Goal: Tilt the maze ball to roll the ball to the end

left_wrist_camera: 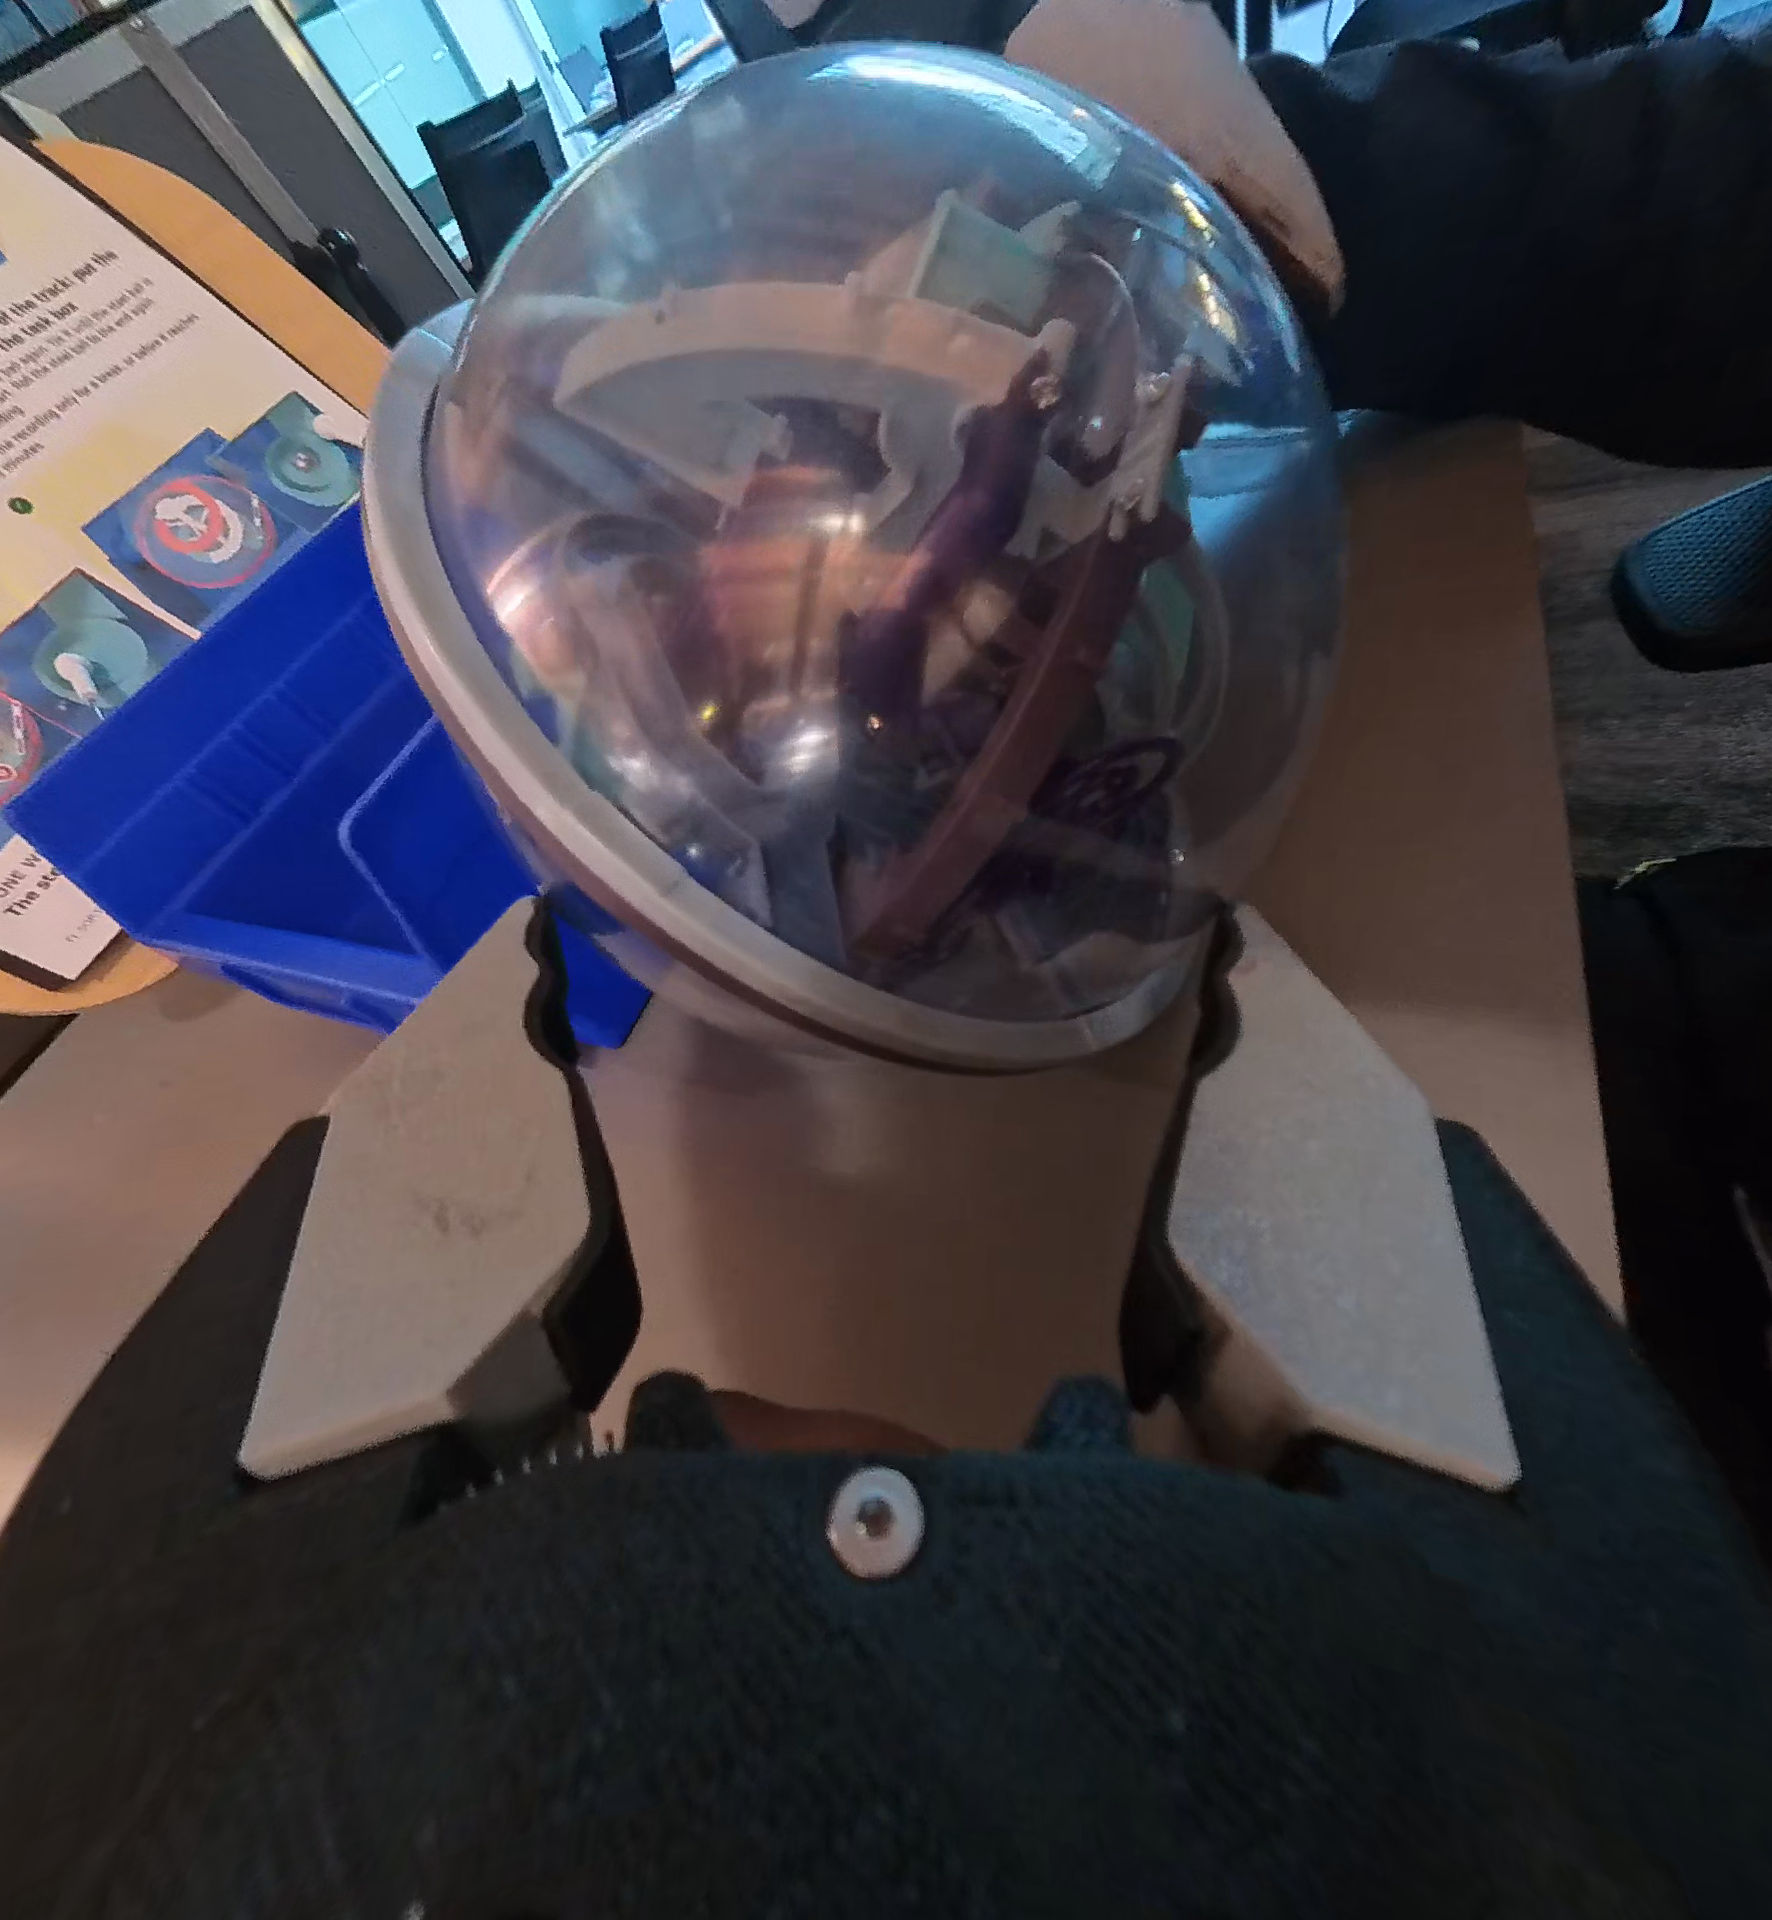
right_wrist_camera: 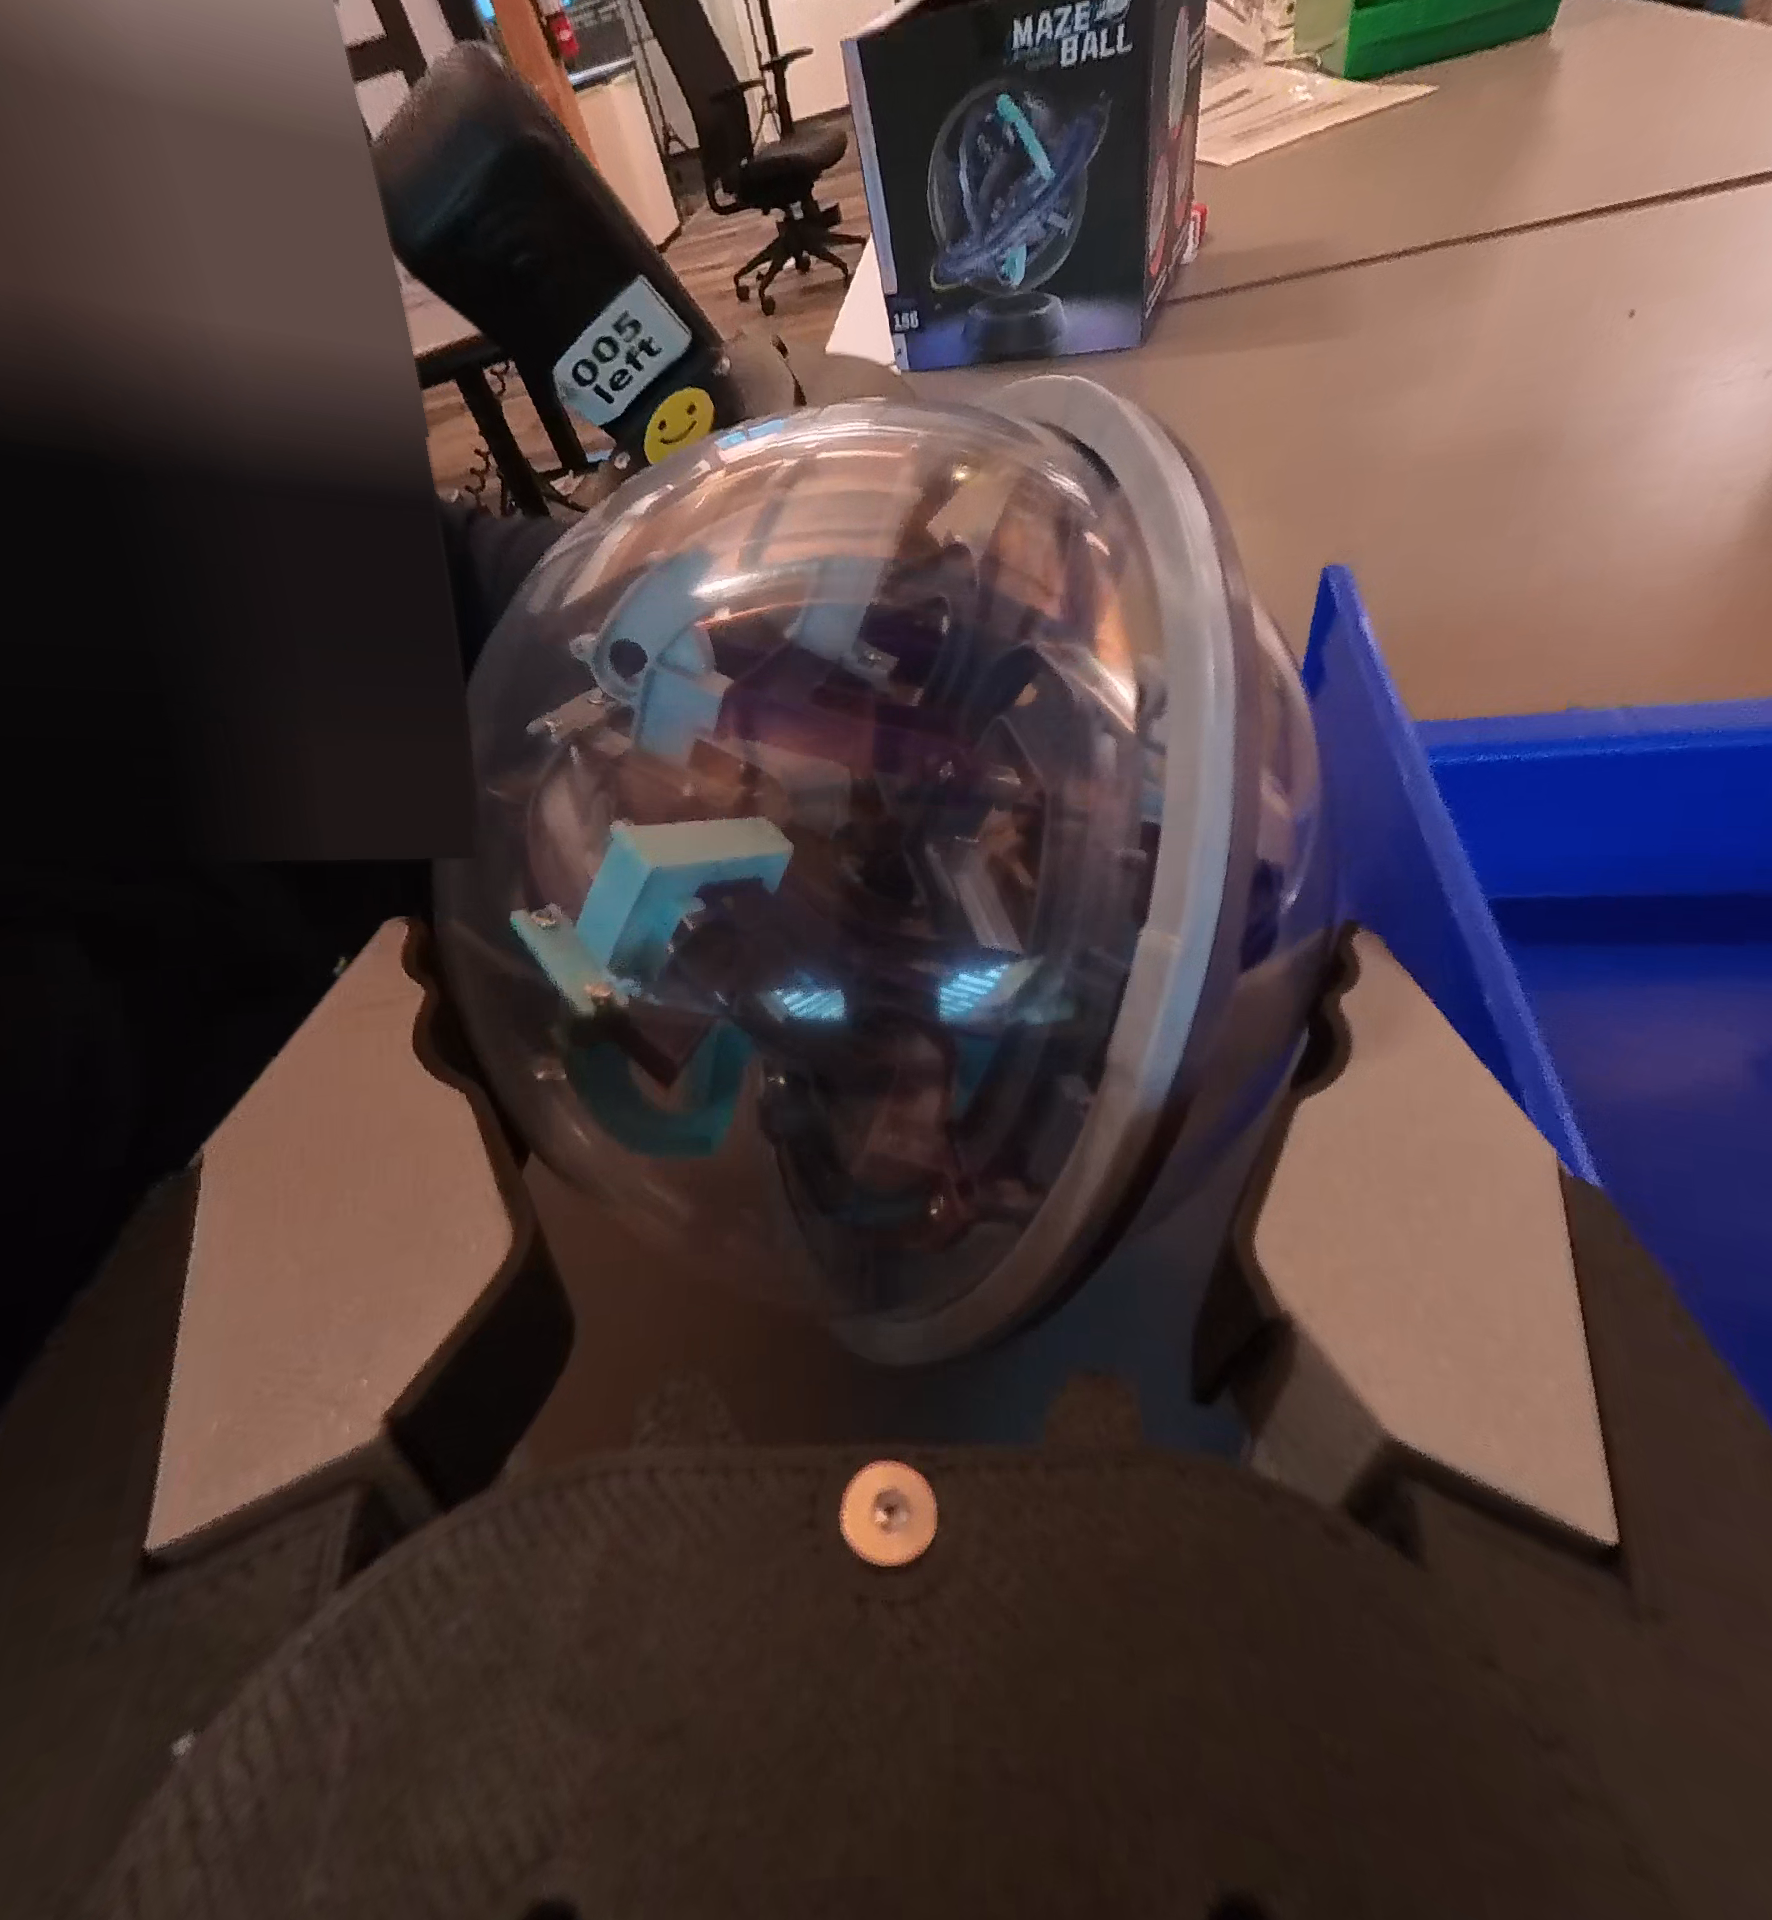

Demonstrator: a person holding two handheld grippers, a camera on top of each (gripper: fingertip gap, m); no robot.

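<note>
Left gripper (left_wrist_camera: 877, 935): jaws spread wide, both black wavy-edged fingertips (left_wrist_camera: 546, 977) pressed against the lower flanks of the maze ball (left_wrist_camera: 840, 540). Right gripper (right_wrist_camera: 882, 997): jaws spread wider, fingertips (right_wrist_camera: 430, 997) clamped on opposite sides of the same sphere, which fills the span between them. A dark-sleeved arm (left_wrist_camera: 1588, 229) reaches in at upper right of the left wrist view.

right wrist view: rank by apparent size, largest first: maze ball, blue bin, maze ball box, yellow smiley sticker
1. maze ball, fills the centre, but it is nearest the camera.
2. blue bin, cropped by the frame edge, so its rank against the ball is unsure.
3. maze ball box, farther back on the table.
4. yellow smiley sticker, smallest.
</note>
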